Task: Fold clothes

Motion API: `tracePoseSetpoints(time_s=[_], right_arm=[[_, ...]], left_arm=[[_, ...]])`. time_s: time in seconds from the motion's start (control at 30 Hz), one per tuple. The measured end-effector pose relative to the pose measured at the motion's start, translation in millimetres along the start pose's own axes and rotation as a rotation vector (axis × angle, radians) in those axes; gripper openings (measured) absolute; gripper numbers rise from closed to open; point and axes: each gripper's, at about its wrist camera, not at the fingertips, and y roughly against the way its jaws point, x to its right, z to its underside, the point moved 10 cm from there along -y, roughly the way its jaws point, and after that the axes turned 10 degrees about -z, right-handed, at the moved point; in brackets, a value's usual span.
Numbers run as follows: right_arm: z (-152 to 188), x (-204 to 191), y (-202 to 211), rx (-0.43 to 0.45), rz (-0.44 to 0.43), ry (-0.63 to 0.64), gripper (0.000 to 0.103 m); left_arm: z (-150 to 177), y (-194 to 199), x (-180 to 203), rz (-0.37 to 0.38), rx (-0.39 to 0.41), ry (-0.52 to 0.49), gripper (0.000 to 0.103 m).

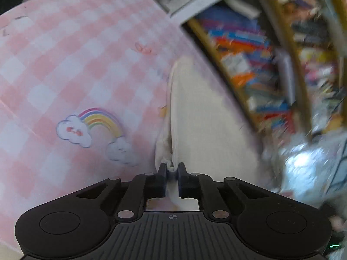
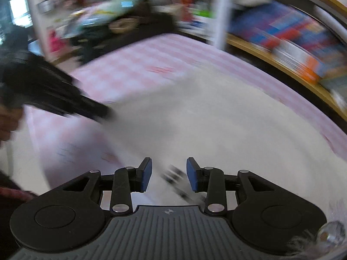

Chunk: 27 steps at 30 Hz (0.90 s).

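Observation:
A cream white garment (image 1: 201, 117) lies on a pink checked table cover (image 1: 65, 65). My left gripper (image 1: 172, 169) is shut on a bunched edge of the garment, which stretches away from the fingers. In the right wrist view the garment (image 2: 206, 117) spreads wide over the cover (image 2: 134, 65), blurred by motion. My right gripper (image 2: 169, 173) is open above the garment's near part, where a small dark patterned mark (image 2: 175, 179) shows between its blue pads (image 2: 145, 173). The left gripper (image 2: 95, 108) appears there as a dark blurred shape at the garment's left edge.
A rainbow and cloud print (image 1: 95, 127) marks the cover. Shelves of colourful books (image 1: 256, 65) stand along the right of the table, also in the right wrist view (image 2: 292, 43). Cluttered furniture (image 2: 112, 21) lies beyond the far edge.

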Motion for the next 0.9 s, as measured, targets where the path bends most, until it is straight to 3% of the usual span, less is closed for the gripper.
tracePoseSetpoints(time_s=[0.07,0.13,0.23,0.37,0.43,0.47,0.5,0.7,0.9], right_arm=[[-13.4,-18.6,-19.9,-0.028,-0.016,0.074,0.033],[-23.8,-32.6,-38.6,-0.064,-0.018,0.136,0.033],[-31.8,-41.8,-64.5,-0.116,-0.023,0.175,0.033],[-31.8,-52.4,-95.2,-0.183,-0.051,0.201,0.031],[-32.6,-47.8,-100.4,-0.187,-0.034,0.18,0.019],[-33.2,-45.3,-102.7,-0.188,-0.024,0.168,0.007],[-35.8,-42.6,-99.7,-0.178,-0.021,0.148,0.005],[-59.4,-25.6,-53.8,-0.033,-0.014,-0.019,0.005],[-62.6,-16.9,-39.3,-0.001,-0.008,-0.111,0.005]], left_arm=[[-0.2,-0.4,-7.6,0.009,-0.017,0.018,0.017],[-3.2,4.3,-9.0,0.032,-0.008,0.013,0.038],[-12.0,13.6,-10.4,0.041,0.036,-0.015,0.053],[-22.7,20.6,-13.8,0.056,0.075,-0.035,0.06],[-26.7,18.4,-14.7,0.08,0.07,-0.018,0.066],[-27.8,15.9,-14.4,0.098,0.057,-0.001,0.067],[-28.9,13.3,-14.1,0.118,0.042,0.016,0.07],[-29.0,-18.4,2.1,0.333,-0.103,0.192,0.079],[-34.7,-38.6,18.4,0.415,-0.143,0.253,0.079]])
